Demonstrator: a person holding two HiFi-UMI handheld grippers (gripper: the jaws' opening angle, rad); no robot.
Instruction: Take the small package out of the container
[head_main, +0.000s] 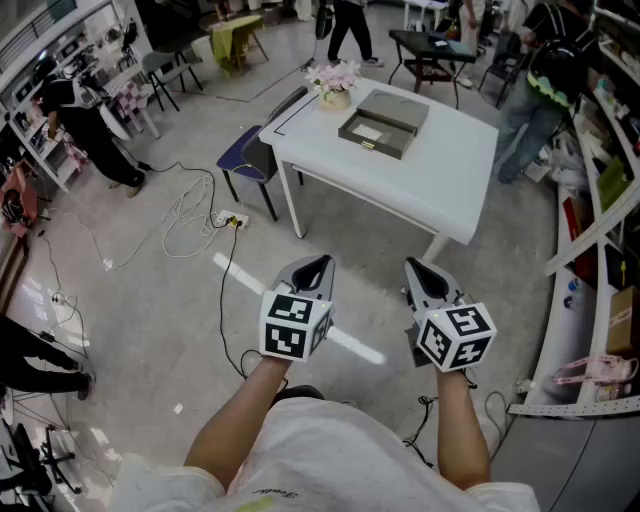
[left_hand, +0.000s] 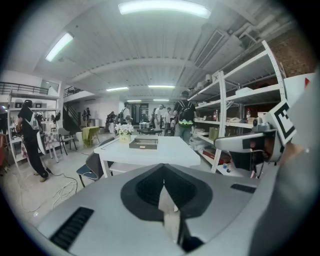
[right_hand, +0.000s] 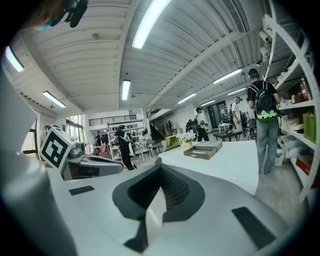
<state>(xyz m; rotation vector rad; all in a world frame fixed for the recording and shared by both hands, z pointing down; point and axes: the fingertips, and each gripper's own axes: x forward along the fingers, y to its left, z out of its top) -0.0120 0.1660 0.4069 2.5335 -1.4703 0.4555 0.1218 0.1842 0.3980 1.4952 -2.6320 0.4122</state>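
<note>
A flat grey container (head_main: 383, 122) lies open on the white table (head_main: 440, 185), well ahead of me across the floor. A pale small package (head_main: 368, 131) shows inside it. My left gripper (head_main: 318, 262) and right gripper (head_main: 418, 265) are held side by side above the floor, far short of the table, both shut and empty. In the left gripper view the jaws (left_hand: 164, 182) meet in front of the distant container (left_hand: 143, 143). The right gripper view shows its jaws (right_hand: 160, 172) closed together, with the container (right_hand: 204, 150) far beyond.
A pot of flowers (head_main: 334, 80) stands beside the container. A blue chair (head_main: 250, 155) is at the table's left end. Cables and a power strip (head_main: 215, 217) lie on the floor to the left. White shelving (head_main: 600, 210) runs along the right. Several people stand around.
</note>
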